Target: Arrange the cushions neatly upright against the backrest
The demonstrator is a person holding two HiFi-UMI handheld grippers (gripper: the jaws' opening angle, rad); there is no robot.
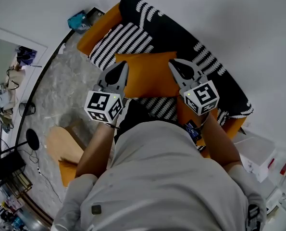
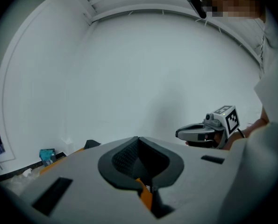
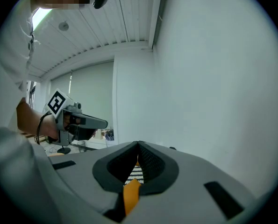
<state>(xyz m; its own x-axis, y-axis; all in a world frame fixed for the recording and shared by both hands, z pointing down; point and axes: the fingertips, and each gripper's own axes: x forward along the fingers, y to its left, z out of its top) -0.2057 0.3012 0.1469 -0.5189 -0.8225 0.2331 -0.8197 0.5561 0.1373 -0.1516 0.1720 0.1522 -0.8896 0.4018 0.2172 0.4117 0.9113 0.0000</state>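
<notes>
While you held the orange cushion (image 1: 146,76) by its two ends, your left tongs (image 1: 124,66) and right tongs (image 1: 172,64) were each squeezed shut on its cloth. Its long side ran from tongs to tongs, and the sofa backrest (image 1: 186,32) lay just beyond it.

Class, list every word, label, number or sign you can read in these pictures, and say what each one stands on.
No words or numbers can be read anywhere.
Left cube and right cube: black-and-white square markers only, no letters.
Teal box: any print is too small to read.
White containers: red patches, too blurred to read.
</notes>
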